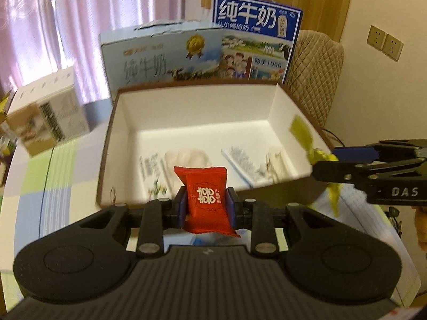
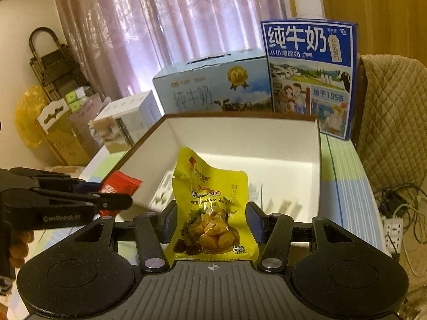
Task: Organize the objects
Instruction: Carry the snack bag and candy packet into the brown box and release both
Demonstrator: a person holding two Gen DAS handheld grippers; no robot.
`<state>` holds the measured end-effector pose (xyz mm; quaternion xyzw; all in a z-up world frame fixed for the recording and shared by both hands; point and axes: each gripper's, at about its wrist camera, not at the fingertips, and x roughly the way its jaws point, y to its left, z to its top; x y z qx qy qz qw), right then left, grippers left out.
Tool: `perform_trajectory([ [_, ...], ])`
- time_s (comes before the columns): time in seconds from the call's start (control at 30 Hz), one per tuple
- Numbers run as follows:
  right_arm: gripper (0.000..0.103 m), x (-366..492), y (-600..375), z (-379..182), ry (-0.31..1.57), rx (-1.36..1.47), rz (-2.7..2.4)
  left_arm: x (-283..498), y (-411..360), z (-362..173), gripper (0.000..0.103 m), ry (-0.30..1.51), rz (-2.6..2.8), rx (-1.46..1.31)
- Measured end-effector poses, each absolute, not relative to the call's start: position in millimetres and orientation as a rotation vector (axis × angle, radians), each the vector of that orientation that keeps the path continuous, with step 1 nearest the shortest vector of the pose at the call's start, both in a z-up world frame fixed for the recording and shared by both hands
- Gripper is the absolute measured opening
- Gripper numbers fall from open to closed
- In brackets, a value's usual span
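We took the open white box (image 1: 197,122) as our landmark. Our left gripper (image 1: 207,206) had its jaws pinched nearly together on a small red packet (image 1: 206,200), which stood upright between the pads just in front of the box's near wall and above it. Our right gripper (image 2: 210,221) stood about half open, yet its pads pressed both edges of a yellow chestnut pouch (image 2: 210,208), so it too held its load, raised over the box's near edge. In the left view the same pouch hung beside the box's right wall. Inside the box we could make out a few pale, flat wrapped items on the floor; blur kept us from naming them. Behind the box stood two milk cartons (image 2: 309,77), and to its left a smaller carton (image 1: 45,109).

We judged both packets light and soft. The red one looked like a pillow-sealed sweet, easily crushed if squeezed harder, and best held across its middle as it was. The pouch seemed slick foil with lumpy contents low down, so its empty top flopped. We thought a grip across the filled lower half, as shown, safest, since the smooth film could slide out when tilted.
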<state>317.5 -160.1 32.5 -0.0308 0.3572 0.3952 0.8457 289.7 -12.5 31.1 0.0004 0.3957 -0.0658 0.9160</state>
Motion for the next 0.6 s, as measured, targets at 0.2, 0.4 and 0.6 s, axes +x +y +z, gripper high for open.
perform_trajectory([
  [0.2, 0.051, 360.7, -144.7, 25.4, 0.765, -0.075, 0.798, 339.5, -22.1, 27.0, 0.025, 0.827, -0.152, 0.016],
  [0.4, 0.051, 403.3, -132.8, 9.3, 0.792, -0.090, 0.753, 390.1, -31.5, 13.0, 0.025, 0.863, -0.156, 0.028],
  [0.6, 0.051, 434.2, -116.4, -8.4, 0.816, -0.127, 0.734, 432.1, -38.3, -8.2, 0.025, 0.908, -0.158, 0.032],
])
